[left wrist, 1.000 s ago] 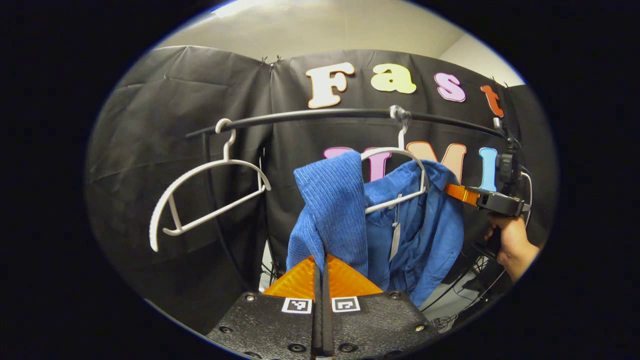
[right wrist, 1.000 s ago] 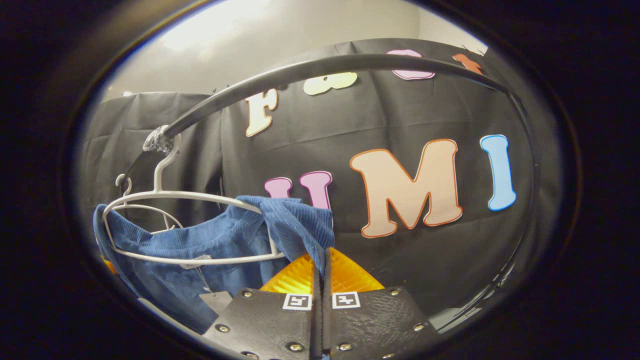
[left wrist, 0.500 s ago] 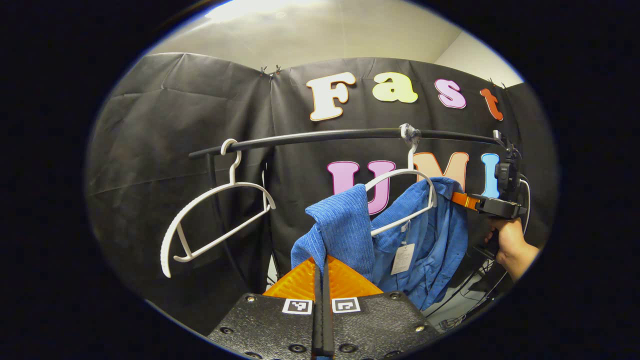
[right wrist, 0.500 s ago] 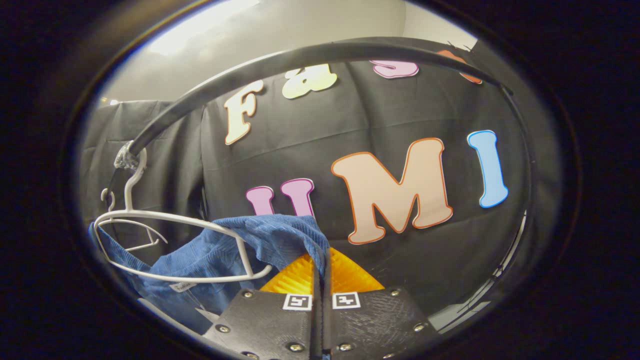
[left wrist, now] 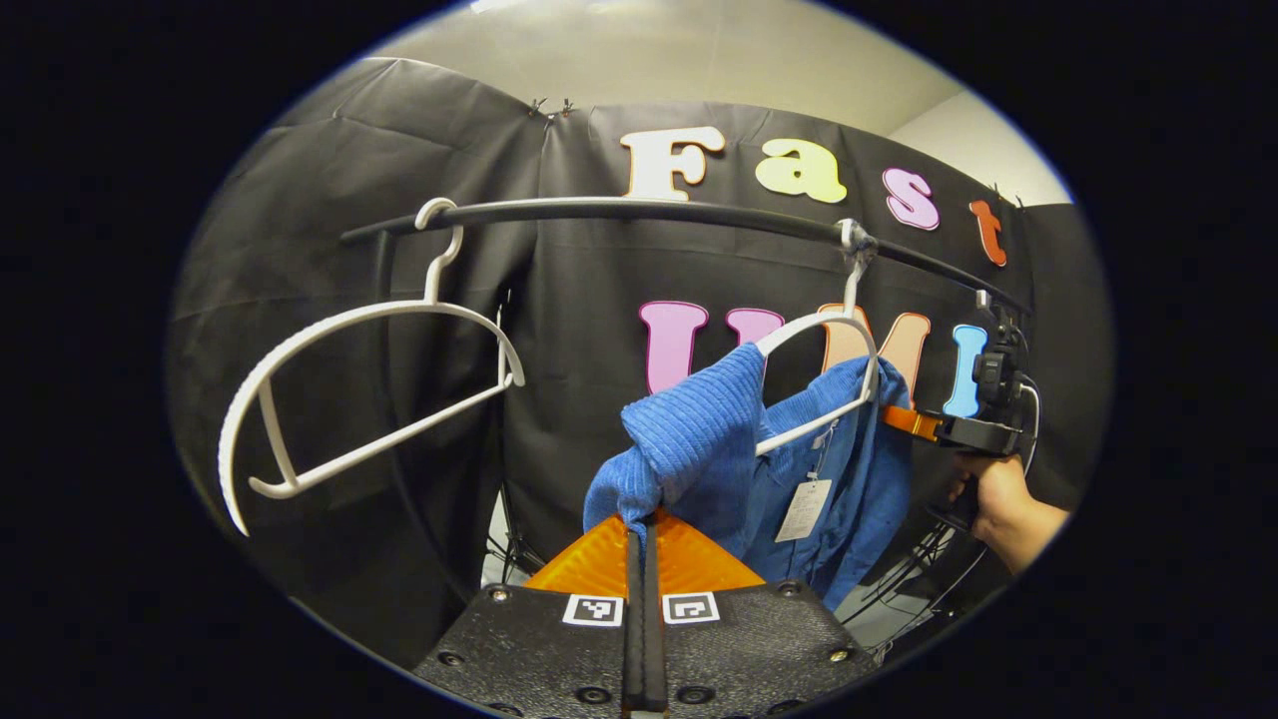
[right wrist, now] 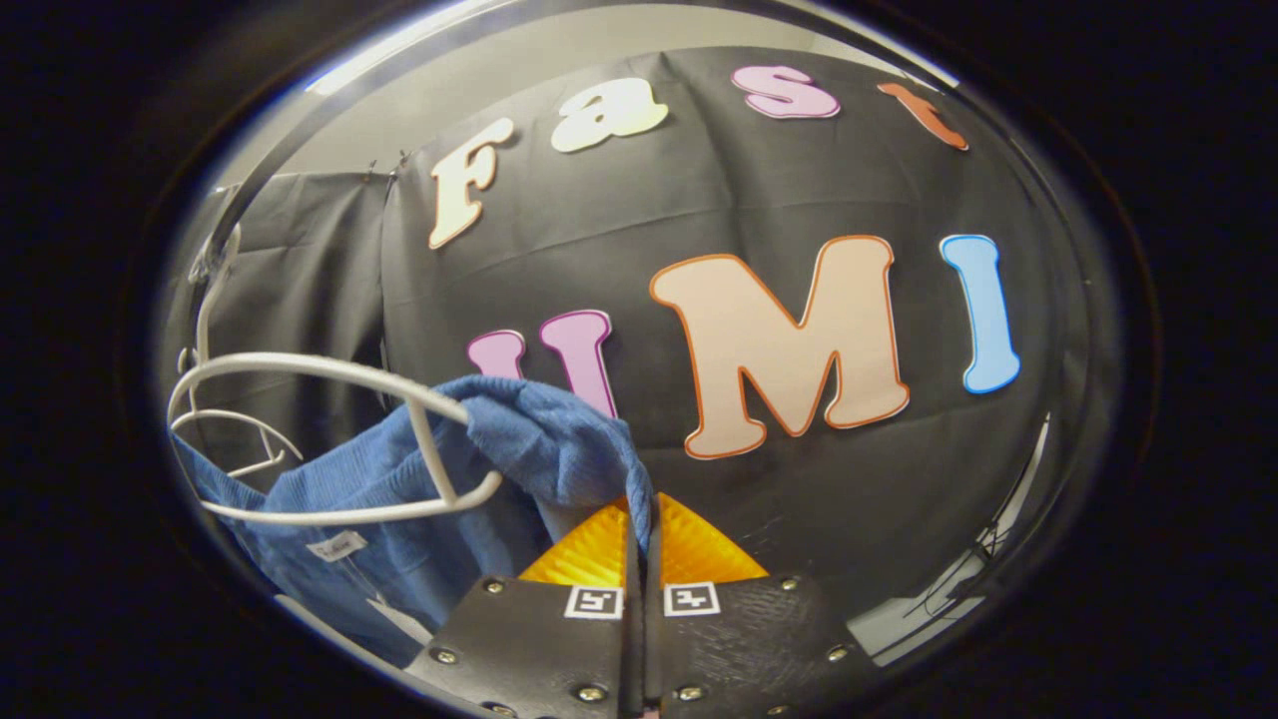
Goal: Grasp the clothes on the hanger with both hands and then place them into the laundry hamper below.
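Two grippers, both yours, both clenched on one blue garment [left wrist: 699, 449]. Your left gripper [left wrist: 644, 534] pinches a bunched fold of the ribbed cloth at its fingertips, in the near centre of the left gripper view. Your right gripper [right wrist: 639, 519] pinches the other shoulder, where the cloth [right wrist: 539, 449] drapes off the hanger's end; farther right in the left gripper view you see that same gripper [left wrist: 924, 424] and the hand [left wrist: 998, 494] holding it. One white hanger [left wrist: 834, 374] is threaded through the garment and hooked on the black rail [left wrist: 619, 210]. One paper tag [left wrist: 804, 509] hangs from the collar. One bare white hanger [left wrist: 359, 389] hangs on the rail's left end, well apart from the garment.
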The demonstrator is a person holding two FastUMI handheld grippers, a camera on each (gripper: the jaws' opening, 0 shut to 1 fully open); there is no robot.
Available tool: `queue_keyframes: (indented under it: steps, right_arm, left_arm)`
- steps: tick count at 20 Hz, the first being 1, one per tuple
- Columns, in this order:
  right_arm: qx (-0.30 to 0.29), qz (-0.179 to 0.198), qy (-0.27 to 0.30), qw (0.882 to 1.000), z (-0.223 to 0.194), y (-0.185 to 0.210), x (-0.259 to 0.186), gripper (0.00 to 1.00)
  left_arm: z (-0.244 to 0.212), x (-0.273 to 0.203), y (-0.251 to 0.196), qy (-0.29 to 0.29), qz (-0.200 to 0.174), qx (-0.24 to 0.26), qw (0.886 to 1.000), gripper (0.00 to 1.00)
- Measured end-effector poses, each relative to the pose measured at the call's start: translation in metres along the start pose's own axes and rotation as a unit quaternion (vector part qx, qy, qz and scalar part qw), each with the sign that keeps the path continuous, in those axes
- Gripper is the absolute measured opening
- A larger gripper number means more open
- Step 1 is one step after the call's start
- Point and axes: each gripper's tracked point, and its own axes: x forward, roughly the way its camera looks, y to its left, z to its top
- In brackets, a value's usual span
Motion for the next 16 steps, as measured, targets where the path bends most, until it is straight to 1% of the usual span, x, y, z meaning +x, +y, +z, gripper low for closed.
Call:
queue_keyframes:
  steps: [1, 2, 4, 6, 8, 9, 11, 12, 13, 14, 15, 16]
  right_arm:
    - [-0.003, 0.003, 0.003, 1.000, -0.007, 0.003, 0.002, 0.01]
    - [-0.006, 0.003, 0.009, 1.000, -0.013, 0.005, 0.004, 0.01]
    - [-0.013, 0.005, 0.019, 1.000, -0.028, 0.010, 0.000, 0.01]
    - [-0.012, 0.010, 0.025, 1.000, -0.038, 0.014, -0.002, 0.01]
    - [-0.010, 0.009, 0.034, 0.999, -0.046, 0.014, 0.000, 0.01]
    - [-0.009, 0.008, 0.035, 0.999, -0.047, 0.012, -0.001, 0.01]
    - [-0.011, 0.005, 0.032, 0.999, -0.044, 0.011, -0.004, 0.01]
    - [-0.014, 0.003, 0.032, 0.999, -0.044, 0.010, -0.006, 0.01]
    - [-0.019, 0.003, 0.032, 0.999, -0.044, 0.009, -0.008, 0.01]
    - [-0.023, 0.002, 0.032, 0.999, -0.044, 0.007, -0.010, 0.01]
    - [-0.027, 0.002, 0.032, 0.999, -0.044, 0.005, -0.011, 0.01]
    - [-0.029, 0.003, 0.032, 0.999, -0.045, 0.004, -0.013, 0.01]
  left_arm:
    - [0.000, 0.001, 0.001, -0.002, -0.004, -0.001, 1.000, 0.00]
    - [0.002, 0.002, -0.001, -0.008, -0.013, -0.002, 1.000, 0.02]
    - [0.000, -0.001, -0.003, -0.016, -0.034, 0.006, 0.999, 0.00]
    - [-0.009, 0.001, -0.002, -0.016, -0.045, 0.018, 0.999, 0.01]
    - [-0.025, 0.002, 0.002, -0.003, -0.043, 0.039, 0.998, 0.02]
    - [-0.030, 0.001, 0.003, 0.000, -0.036, 0.058, 0.998, 0.02]
    - [-0.027, -0.005, 0.004, -0.008, -0.015, 0.105, 0.994, 0.05]
    - [-0.023, -0.011, -0.004, -0.017, -0.017, 0.122, 0.992, 0.05]
    - [-0.020, -0.016, -0.007, -0.022, -0.011, 0.131, 0.991, 0.01]
    - [-0.022, -0.022, -0.010, -0.024, -0.005, 0.128, 0.991, 0.10]
    - [-0.022, -0.031, -0.015, -0.019, -0.011, 0.105, 0.994, 0.19]
    - [-0.021, -0.035, -0.024, -0.015, -0.021, 0.072, 0.997, 0.35]
